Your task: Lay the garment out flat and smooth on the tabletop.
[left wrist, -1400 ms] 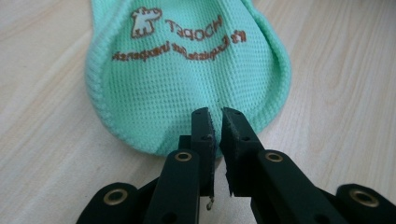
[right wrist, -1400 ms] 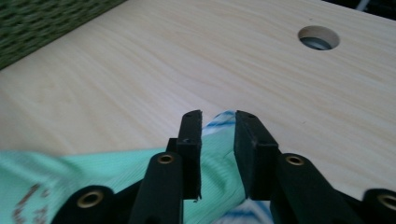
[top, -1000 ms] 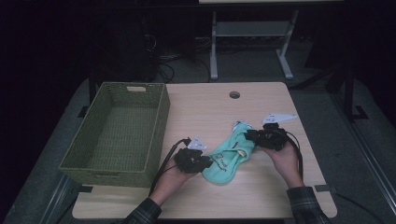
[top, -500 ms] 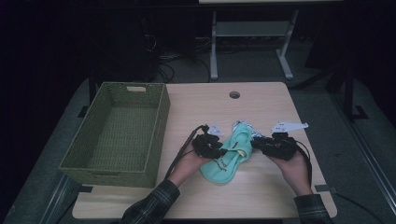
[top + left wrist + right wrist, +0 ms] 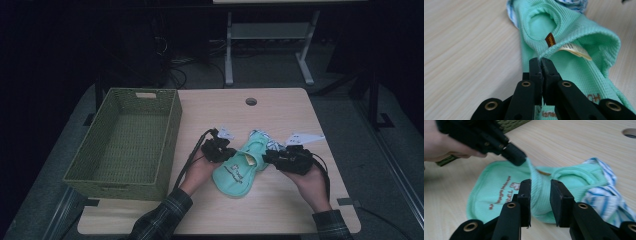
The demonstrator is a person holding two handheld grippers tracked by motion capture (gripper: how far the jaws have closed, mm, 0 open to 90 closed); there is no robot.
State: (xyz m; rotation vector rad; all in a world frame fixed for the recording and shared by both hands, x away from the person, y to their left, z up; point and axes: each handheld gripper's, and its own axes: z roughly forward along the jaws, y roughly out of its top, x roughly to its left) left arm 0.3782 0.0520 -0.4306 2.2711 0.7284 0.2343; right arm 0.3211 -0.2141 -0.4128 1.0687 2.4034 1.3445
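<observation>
Just garment (image 5: 240, 167) edge between claws

Mint-green garment (image 5: 239, 170) with brown lettering, blue-and-white striped cloth (image 5: 607, 195), olive-green woven basket (image 5: 125, 145).

garment (image 5: 579, 37): mint-green waffle-knit cloth, matt, with printed lettering
striped cloth (image 5: 604, 192): blue-and-white woven fabric
labels (image 5: 574, 50): paper-like and brown woven
table (image 5: 280, 115): light wood grain, smooth, matt
basket (image 5: 125, 145): green woven wicker, rough
</observation>
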